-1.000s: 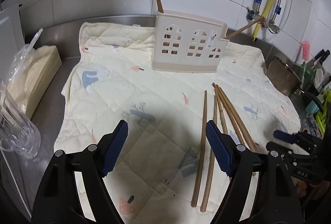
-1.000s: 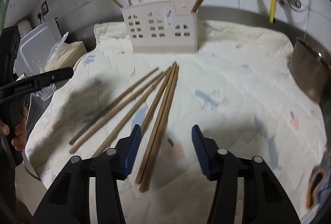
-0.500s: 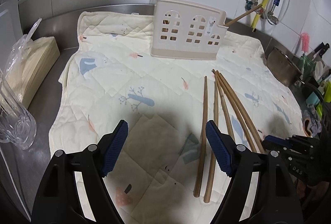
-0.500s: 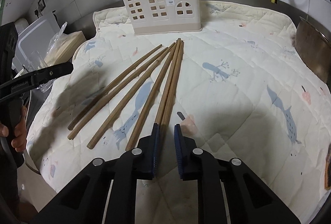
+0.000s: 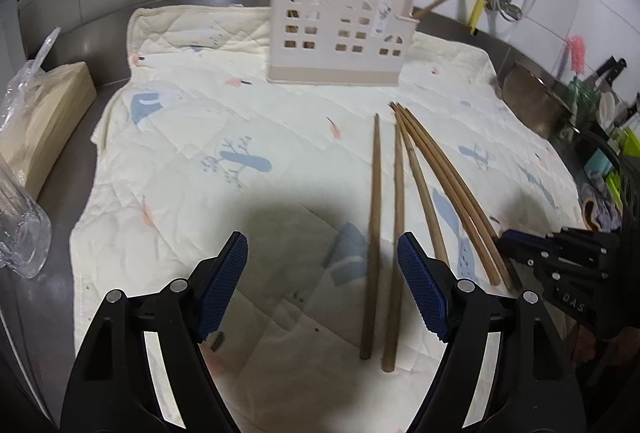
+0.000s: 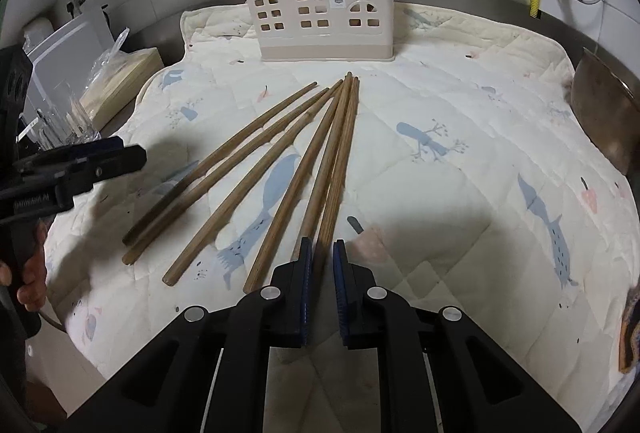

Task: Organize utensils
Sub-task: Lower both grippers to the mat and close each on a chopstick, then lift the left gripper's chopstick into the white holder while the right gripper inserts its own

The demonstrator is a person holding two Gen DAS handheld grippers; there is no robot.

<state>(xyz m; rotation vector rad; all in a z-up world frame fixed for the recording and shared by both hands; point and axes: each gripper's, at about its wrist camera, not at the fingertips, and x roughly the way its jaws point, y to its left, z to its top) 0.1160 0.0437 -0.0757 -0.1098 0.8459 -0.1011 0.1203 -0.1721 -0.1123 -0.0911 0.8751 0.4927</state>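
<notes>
Step in hand: pickup. Right gripper (image 6: 322,273) is pinched narrow on near end of the rightmost chopstick pair (image 6: 340,153), which lies w/ four more on the quilt (image 6: 460,113) just in front of the holder (image 6: 320,17). Left gripper (image 5: 322,285) is wide, empty. Next, probably: lift, tip upright, drop into holder's right compartment.

The right tongs (image 6: 321,257) hide the near ends of two chopsticks (image 6: 340,161).

Six brown chopsticks (image 6: 276,153) fanned on quilt, beige holder (image 6: 324,17) upright behind
</notes>
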